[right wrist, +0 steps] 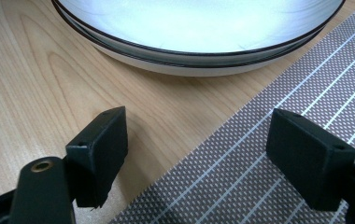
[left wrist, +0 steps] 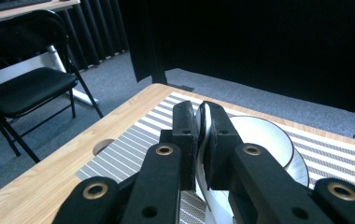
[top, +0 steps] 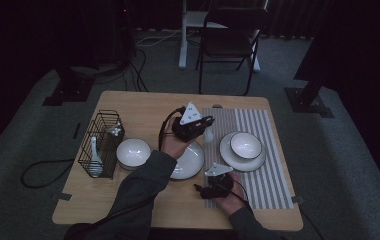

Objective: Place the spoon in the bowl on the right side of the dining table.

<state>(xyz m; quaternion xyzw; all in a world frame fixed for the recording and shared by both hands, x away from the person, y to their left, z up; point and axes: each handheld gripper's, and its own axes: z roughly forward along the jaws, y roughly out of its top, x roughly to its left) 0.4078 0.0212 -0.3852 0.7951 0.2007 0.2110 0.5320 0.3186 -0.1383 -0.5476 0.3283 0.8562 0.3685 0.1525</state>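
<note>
Left tongs (left wrist: 202, 140) clamp a white spoon (left wrist: 203, 122) upright above the placemat (left wrist: 133, 140).

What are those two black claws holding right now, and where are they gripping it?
The left gripper is clamped on a white spoon, a thin curved part squeezed edge-on between its jaws. The right gripper holds nothing, open above the table.

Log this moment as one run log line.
left gripper: shut on white spoon, above striped mat | right gripper: open, nothing held, near plate
</note>
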